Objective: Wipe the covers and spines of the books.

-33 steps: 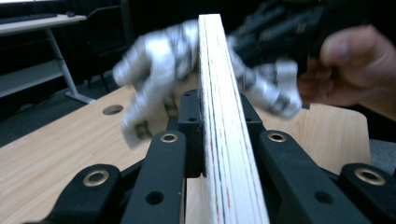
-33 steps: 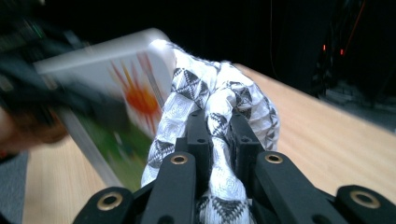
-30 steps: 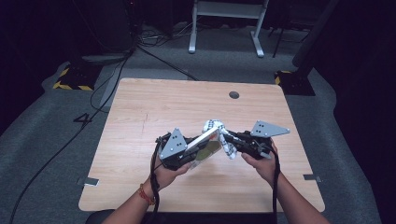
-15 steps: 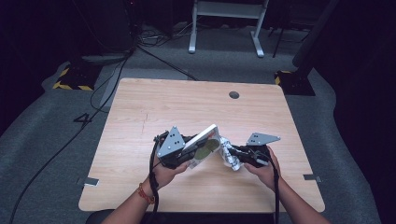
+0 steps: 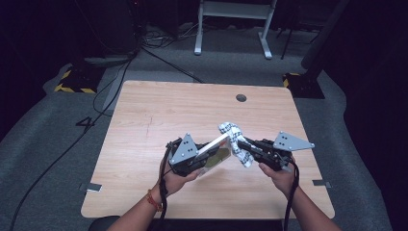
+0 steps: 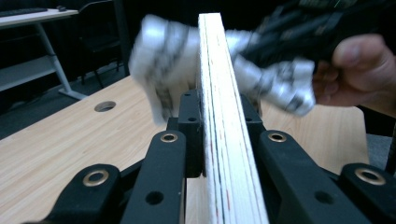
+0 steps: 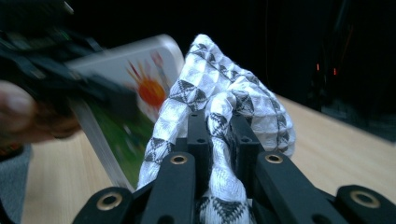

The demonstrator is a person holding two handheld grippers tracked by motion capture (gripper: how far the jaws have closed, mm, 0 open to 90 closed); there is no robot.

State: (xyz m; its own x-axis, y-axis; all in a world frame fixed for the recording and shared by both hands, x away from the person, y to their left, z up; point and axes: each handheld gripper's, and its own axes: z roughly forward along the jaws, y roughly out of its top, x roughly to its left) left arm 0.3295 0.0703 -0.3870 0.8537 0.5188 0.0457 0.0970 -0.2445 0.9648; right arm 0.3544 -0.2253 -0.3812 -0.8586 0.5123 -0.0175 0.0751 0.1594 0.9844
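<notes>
A person stands at the near edge of a wooden table (image 5: 159, 115) with a tool in each hand, both raised over the near middle of the table top. The left gripper (image 5: 208, 156) has its jaws closed on a thin white book (image 5: 216, 153), which it holds tilted, one edge up. The right gripper (image 5: 242, 145) has its jaws clamped on a bunched white cloth (image 5: 234, 135) with a dark diamond pattern, and the cloth touches the book's upper end.

Away from the book, near the table's far edge, there is a round cable hole (image 5: 241, 98). Beyond the table, on the grey carpet, stand the white legs of a desk frame (image 5: 232, 29), black cables (image 5: 159, 55) run across the floor, and a strip of yellow and black tape (image 5: 74, 88) lies to the far left. The figure 4 (image 5: 85, 123) is marked on the carpet beside the table's left edge; no other writing can be read.

In the left gripper view the book (image 6: 224, 135) is seen edge-on, its stacked pages pinched between the black jaws, with the blurred cloth (image 6: 168, 60) behind it on both sides, and the other hand (image 6: 359, 70) close behind on the right. The right gripper view shows what that hides: the book cover (image 7: 135, 112), with a red and orange sun over green, no title legible. There the cloth (image 7: 224, 102) rises in a fold out of the closed jaws, just beside the book, and the blurred left hand (image 7: 28, 116) is at the edge
</notes>
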